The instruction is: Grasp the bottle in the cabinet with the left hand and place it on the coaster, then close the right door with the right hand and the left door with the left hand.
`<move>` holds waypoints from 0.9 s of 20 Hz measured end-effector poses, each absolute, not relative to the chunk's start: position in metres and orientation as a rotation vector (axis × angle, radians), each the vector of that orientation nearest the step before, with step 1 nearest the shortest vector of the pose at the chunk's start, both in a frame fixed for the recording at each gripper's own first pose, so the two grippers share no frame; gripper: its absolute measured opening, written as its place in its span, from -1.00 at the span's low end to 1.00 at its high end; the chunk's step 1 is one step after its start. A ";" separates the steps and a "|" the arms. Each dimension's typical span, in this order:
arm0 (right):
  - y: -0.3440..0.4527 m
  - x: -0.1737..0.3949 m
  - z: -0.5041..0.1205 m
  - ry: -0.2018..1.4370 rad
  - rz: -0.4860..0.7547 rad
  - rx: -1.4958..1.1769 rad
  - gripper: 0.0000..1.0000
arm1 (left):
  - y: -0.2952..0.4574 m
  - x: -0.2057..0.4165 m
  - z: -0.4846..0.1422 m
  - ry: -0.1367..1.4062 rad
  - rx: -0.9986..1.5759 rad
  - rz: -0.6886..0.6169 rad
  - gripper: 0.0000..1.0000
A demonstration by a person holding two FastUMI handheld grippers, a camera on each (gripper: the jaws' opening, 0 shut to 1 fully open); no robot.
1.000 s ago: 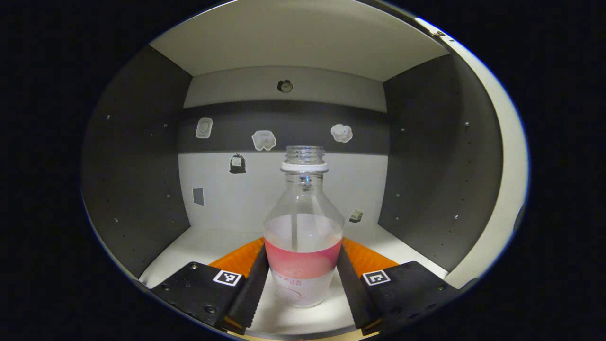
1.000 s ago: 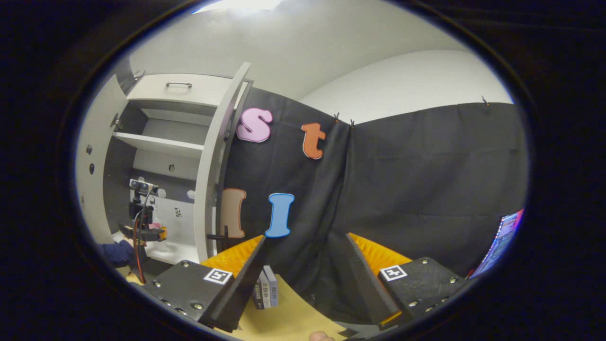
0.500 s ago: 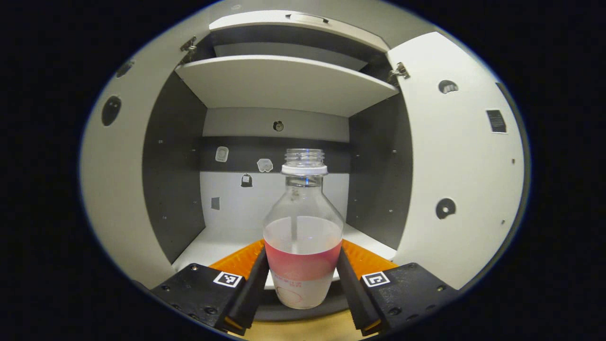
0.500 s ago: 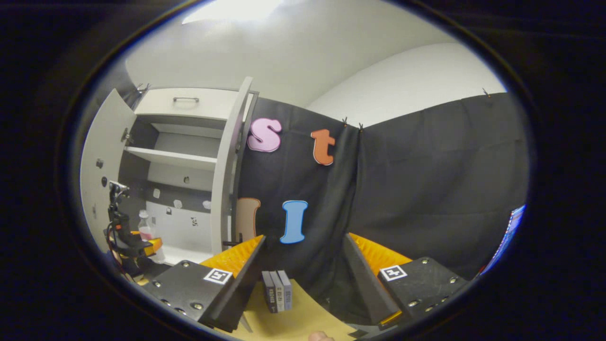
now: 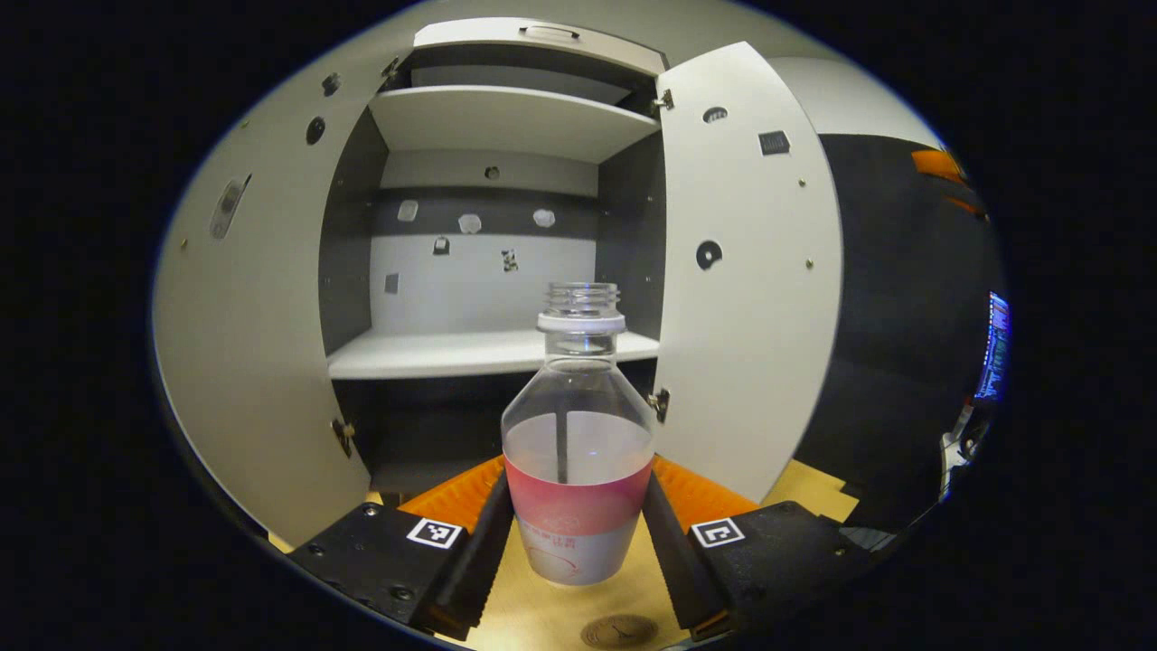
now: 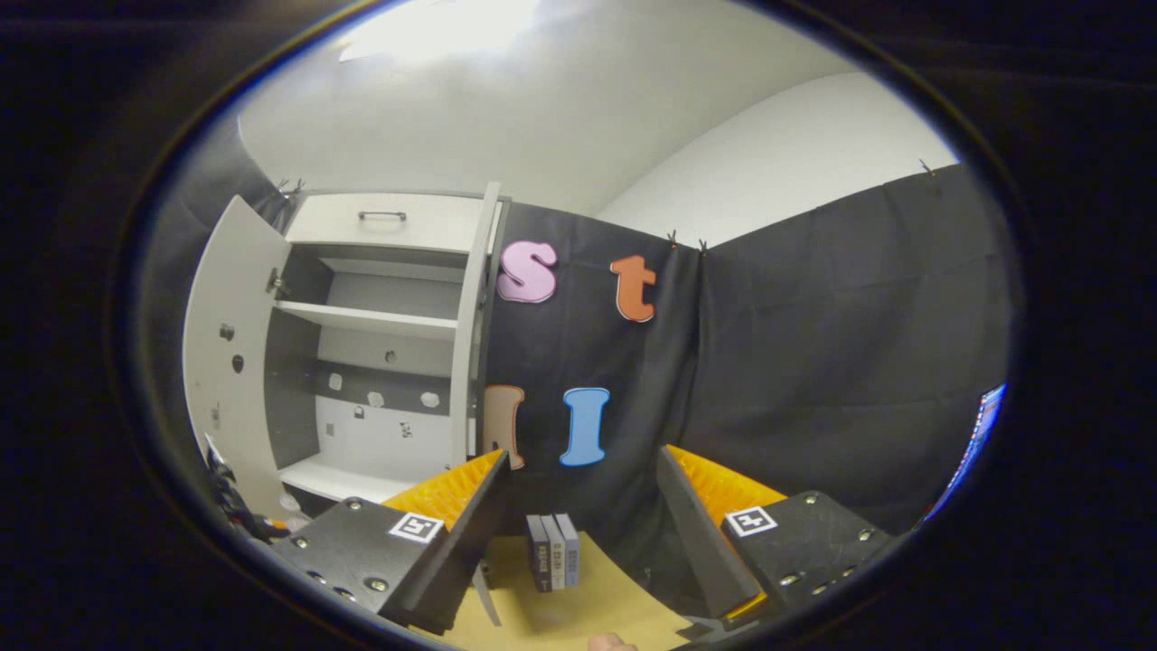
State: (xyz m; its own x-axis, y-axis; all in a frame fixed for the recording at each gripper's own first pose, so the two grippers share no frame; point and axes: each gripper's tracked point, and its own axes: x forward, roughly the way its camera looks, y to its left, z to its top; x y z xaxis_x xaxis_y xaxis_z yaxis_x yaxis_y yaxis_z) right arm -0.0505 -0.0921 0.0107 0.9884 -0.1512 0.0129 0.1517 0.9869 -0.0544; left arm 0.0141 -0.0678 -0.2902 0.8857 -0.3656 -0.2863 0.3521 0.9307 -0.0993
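A clear bottle (image 5: 578, 434) with a pink label band, a white neck ring, no cap and some liquid inside stands upright between my left gripper's black pads. My left gripper (image 5: 577, 493) is shut on it, out in front of the cabinet and above the wooden table. A round brown coaster (image 5: 619, 630) lies on the table just below and in front of the bottle. The cabinet (image 5: 488, 353) stands open, its left door (image 5: 244, 344) and right door (image 5: 750, 271) both swung out. My right gripper (image 6: 583, 533) is open and holds nothing, off to the right of the cabinet (image 6: 380, 362).
Three small books (image 6: 553, 562) stand on the wooden table (image 6: 578, 615) ahead of my right gripper. The right door (image 6: 465, 344) shows edge-on. A lit screen (image 6: 981, 434) sits at the far right. Small stickers dot the cabinet's back wall (image 5: 470, 262).
My left gripper has drawn back out of the cabinet with the bottle, from the lower shelf to over the table; the coaster has come into view. The right gripper has drifted slightly and stays open.
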 end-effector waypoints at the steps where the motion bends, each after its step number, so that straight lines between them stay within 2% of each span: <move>1: -0.094 -0.055 0.012 -0.011 -0.147 -0.056 0.95 | -0.069 0.004 -0.306 0.337 -0.052 -0.372 0.55; 9: -0.103 -0.080 0.025 -0.019 -0.140 -0.085 0.94 | -0.079 -0.047 -0.415 0.525 -0.138 -0.336 0.56; 15: -0.111 -0.093 0.047 -0.049 -0.164 -0.168 0.94 | -0.087 -0.053 -0.463 0.533 -0.132 -0.312 0.57; 16: -0.110 -0.094 0.051 -0.055 -0.166 -0.187 0.95 | -0.089 -0.054 -0.469 0.529 -0.121 -0.312 0.62; 18: -0.110 -0.095 0.058 -0.069 -0.169 -0.223 0.94 | -0.093 -0.058 -0.480 0.535 -0.108 -0.311 0.56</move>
